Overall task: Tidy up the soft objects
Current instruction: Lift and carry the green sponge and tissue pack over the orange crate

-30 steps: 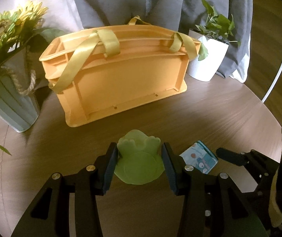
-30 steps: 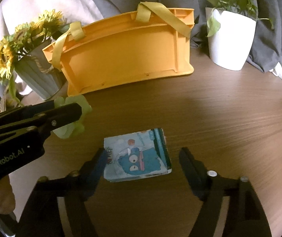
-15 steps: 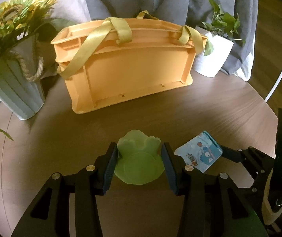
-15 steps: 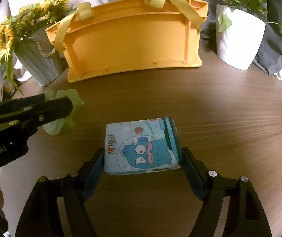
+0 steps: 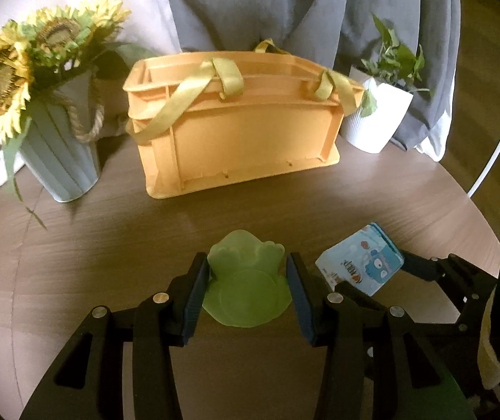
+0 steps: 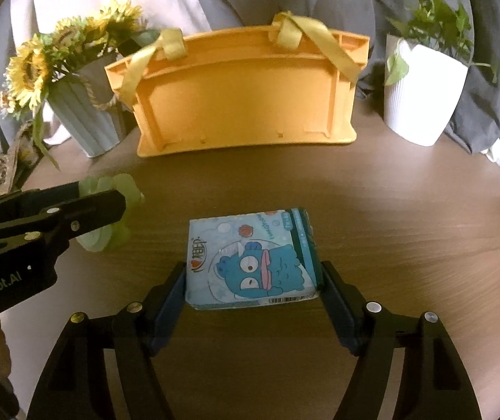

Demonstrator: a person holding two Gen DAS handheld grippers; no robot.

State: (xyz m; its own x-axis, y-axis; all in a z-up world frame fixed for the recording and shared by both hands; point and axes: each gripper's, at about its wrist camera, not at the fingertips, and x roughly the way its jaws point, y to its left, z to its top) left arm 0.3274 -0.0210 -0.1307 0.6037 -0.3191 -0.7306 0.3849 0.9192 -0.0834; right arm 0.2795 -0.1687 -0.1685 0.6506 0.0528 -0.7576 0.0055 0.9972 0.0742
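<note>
left gripper jaws clamp green toy | right gripper jaws clamp tissue pack

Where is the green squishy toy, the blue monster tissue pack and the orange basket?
green squishy toy (image 5: 246, 281): left wrist view, on its round flat middle.
blue monster tissue pack (image 6: 250, 262): right wrist view, on the cartoon face on top.
orange basket (image 6: 246, 105): right wrist view, on its big front wall.
</note>
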